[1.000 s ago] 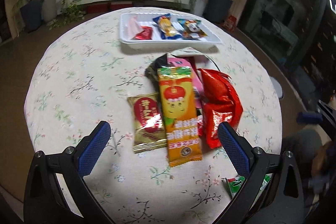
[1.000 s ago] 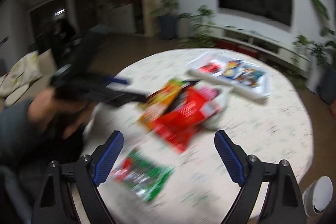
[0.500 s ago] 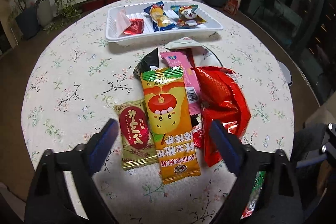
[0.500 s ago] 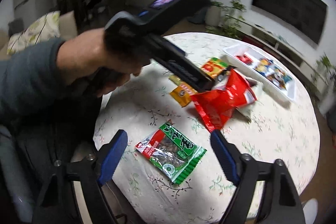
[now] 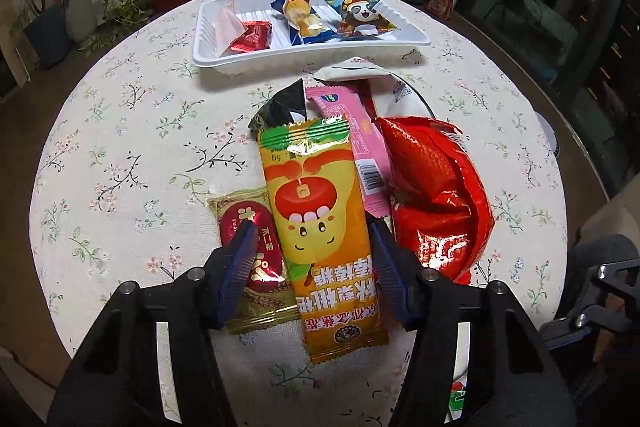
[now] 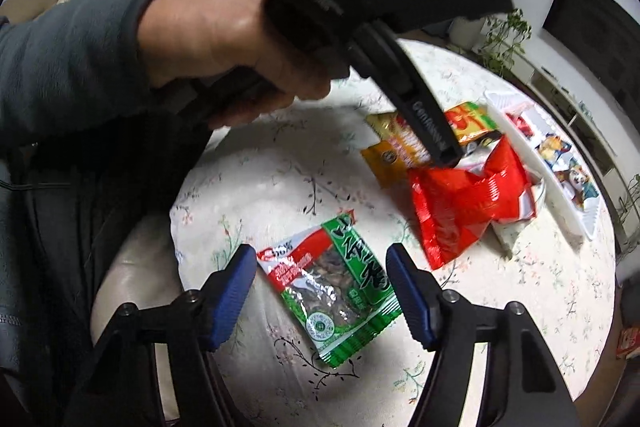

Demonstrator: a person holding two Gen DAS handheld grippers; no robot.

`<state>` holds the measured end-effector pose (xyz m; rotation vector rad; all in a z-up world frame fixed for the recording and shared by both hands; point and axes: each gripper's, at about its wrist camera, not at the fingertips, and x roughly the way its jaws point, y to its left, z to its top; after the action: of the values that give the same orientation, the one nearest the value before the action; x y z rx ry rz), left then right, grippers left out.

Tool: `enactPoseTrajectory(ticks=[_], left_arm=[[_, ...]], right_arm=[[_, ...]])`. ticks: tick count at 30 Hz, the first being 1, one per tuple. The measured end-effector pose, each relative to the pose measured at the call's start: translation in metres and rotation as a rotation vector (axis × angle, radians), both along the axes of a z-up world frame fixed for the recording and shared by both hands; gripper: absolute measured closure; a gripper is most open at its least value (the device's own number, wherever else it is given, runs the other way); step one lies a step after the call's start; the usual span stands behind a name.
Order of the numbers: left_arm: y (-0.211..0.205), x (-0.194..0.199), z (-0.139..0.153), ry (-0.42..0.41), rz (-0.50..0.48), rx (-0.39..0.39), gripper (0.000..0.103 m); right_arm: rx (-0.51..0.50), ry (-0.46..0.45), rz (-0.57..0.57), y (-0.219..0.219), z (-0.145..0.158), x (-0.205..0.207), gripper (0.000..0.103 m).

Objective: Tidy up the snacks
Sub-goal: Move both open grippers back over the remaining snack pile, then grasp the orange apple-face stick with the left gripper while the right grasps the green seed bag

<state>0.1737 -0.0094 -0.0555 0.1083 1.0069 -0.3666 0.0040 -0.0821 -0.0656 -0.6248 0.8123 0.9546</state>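
the left tool (image 5: 310,239) has just been closing around the orange packet (image 5: 324,231) lying on the surface (image 5: 120,147), pads not yet pressing; its left pad overlaps the gold packet (image 5: 250,259), which may get pinched too. the right tool (image 6: 318,267), likewise closing, straddles the green packet (image 6: 340,287) ungripped.

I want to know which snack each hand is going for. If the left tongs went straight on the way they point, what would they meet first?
Probably the long orange packet, which lies between the fingers of the left tongs; the jaws have just been closing around it. Contact is unclear.
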Motion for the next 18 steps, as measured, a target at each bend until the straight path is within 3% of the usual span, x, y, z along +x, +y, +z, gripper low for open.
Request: enactPoseTrajectory(ticks=[4,16,18], left_arm=[[-0.001,0.002,0.0,0.0,-0.007,0.007,0.057],[0.013,-0.009,0.003,-0.001,0.022,-0.01,0.059],[0.013,-0.011,0.003,-0.004,0.021,-0.009,0.063]], right_arm=[[-0.003,-0.004,0.012,0.002,0.0,0.002,0.034],[-0.018,0.018,0.026,-0.006,-0.002,0.017,0.034],[-0.022,0.015,0.029,-0.006,-0.002,0.017,0.034]])
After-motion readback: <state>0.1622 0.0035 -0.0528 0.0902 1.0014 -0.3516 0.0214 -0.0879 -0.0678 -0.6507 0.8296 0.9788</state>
